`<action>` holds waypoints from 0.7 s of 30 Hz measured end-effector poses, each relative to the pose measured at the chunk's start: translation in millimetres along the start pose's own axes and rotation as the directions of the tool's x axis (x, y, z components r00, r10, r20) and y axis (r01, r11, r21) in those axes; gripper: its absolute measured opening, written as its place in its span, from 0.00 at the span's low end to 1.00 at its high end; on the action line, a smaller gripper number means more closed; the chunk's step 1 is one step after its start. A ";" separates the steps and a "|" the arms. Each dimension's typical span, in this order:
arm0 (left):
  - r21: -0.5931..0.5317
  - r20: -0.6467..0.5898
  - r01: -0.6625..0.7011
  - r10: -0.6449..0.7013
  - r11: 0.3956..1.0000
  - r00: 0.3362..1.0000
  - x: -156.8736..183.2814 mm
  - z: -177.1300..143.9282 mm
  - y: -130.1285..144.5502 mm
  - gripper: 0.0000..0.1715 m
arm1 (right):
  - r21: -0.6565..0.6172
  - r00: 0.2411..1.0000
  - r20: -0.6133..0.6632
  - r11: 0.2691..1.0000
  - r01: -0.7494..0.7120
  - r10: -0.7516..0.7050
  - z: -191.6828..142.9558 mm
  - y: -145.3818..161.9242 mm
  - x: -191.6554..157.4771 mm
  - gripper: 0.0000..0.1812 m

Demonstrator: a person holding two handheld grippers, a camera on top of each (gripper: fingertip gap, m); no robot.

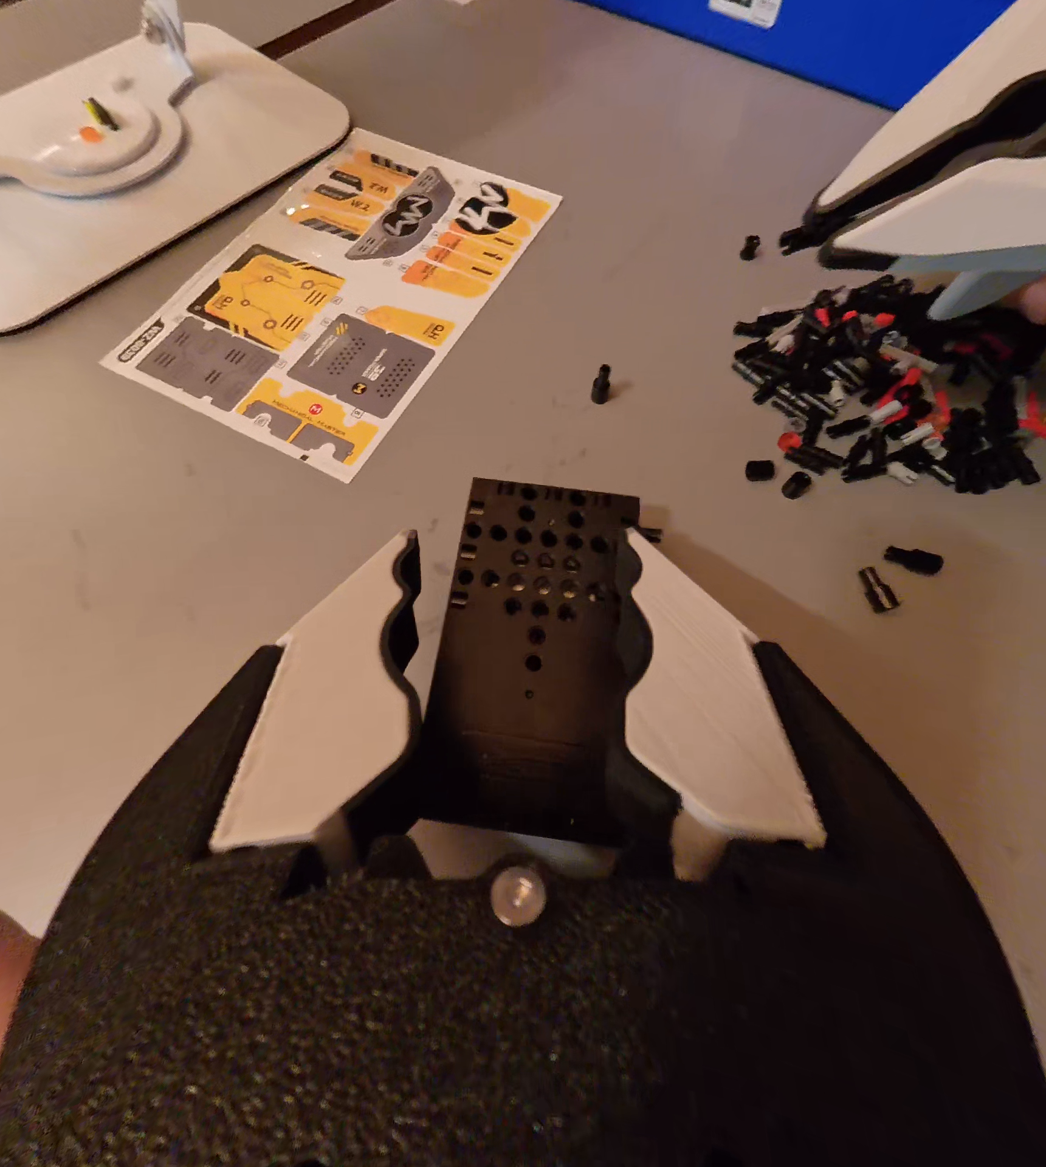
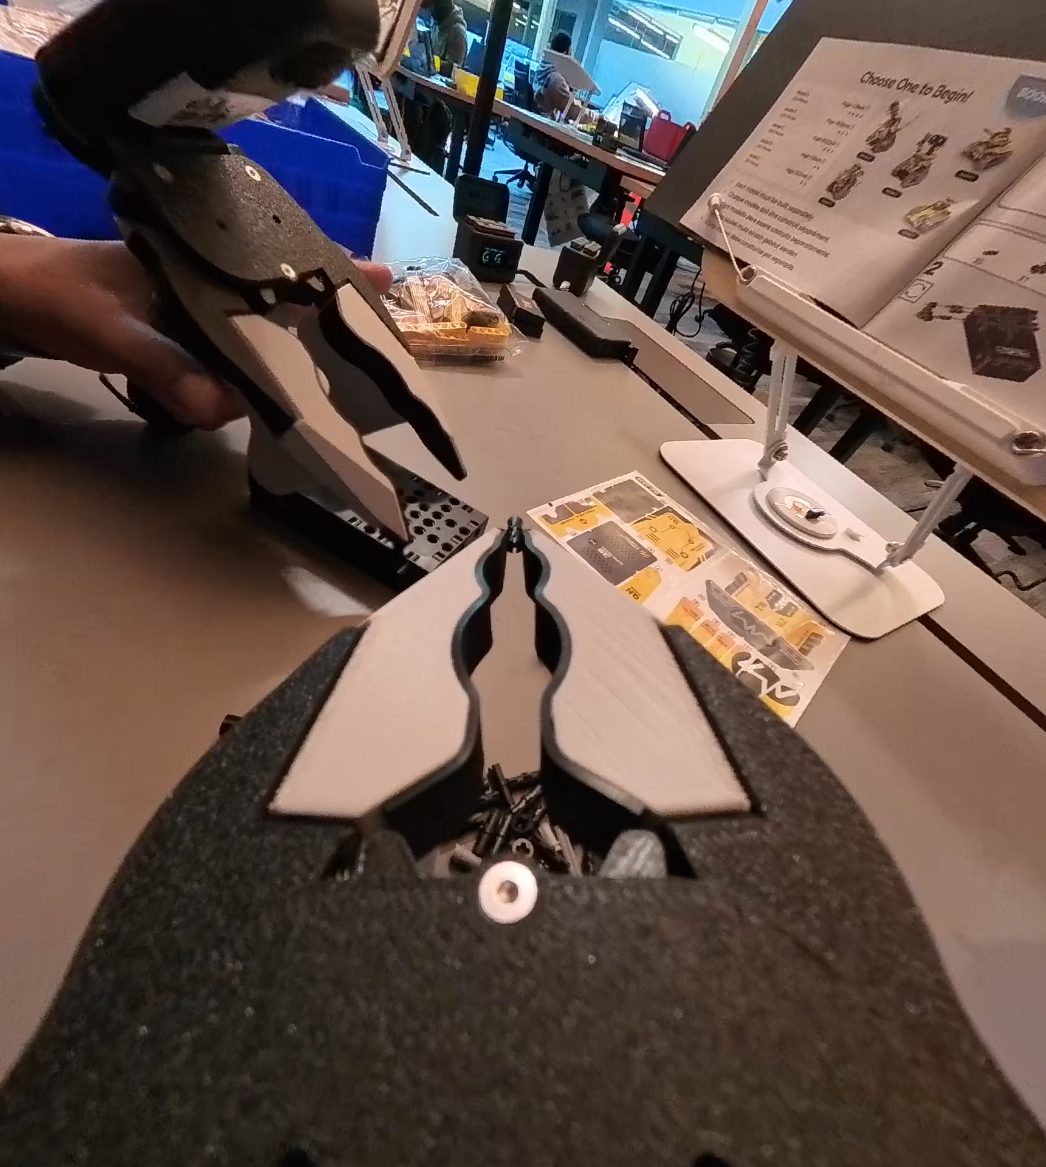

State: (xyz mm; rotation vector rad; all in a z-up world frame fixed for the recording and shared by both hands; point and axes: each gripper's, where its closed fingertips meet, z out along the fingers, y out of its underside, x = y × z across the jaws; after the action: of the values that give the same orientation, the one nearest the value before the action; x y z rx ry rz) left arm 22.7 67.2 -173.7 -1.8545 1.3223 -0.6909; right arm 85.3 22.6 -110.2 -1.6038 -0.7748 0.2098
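Left wrist view: your left tongs (image 1: 523,543) straddle one black perforated block (image 1: 539,606) lying on the desk (image 1: 665,221); the fingers look pressed to its sides, so judge it clamped. Keep that grip square and the block flat. One sticker sheet (image 1: 331,303) and one pile of pins (image 1: 886,385) lie beyond, with about seven strays.

Right wrist view: your right tongs (image 2: 515,533) are closed on one small black pin (image 2: 515,525), held at the very tips above the desk. Keep it aligned. One bag of parts (image 2: 444,309) and one open booklet (image 2: 924,158) stand behind.
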 end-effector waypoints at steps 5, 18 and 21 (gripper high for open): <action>0.110 -0.145 0.020 -0.004 0.994 0.989 19.7 -11.9 -18.3 0.36 | -0.002 1.000 -0.002 1.000 0.008 -0.008 -0.2 0.1 0.0 0.03; -0.003 -0.008 -0.031 0.031 1.000 0.999 0.8 0.5 1.8 0.36 | -0.002 1.000 0.007 1.000 -0.003 0.003 0.1 0.3 -1.5 0.03; 0.004 -0.043 -0.018 0.018 1.000 0.999 4.8 -1.1 1.0 0.36 | -0.005 1.000 0.008 1.000 -0.002 0.002 0.3 0.8 -1.9 0.03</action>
State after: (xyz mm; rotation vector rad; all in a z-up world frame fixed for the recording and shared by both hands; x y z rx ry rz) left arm 22.9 62.2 -173.9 -1.8322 1.3625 -0.7267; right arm 84.0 21.7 -111.6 -1.6090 -0.7804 0.2159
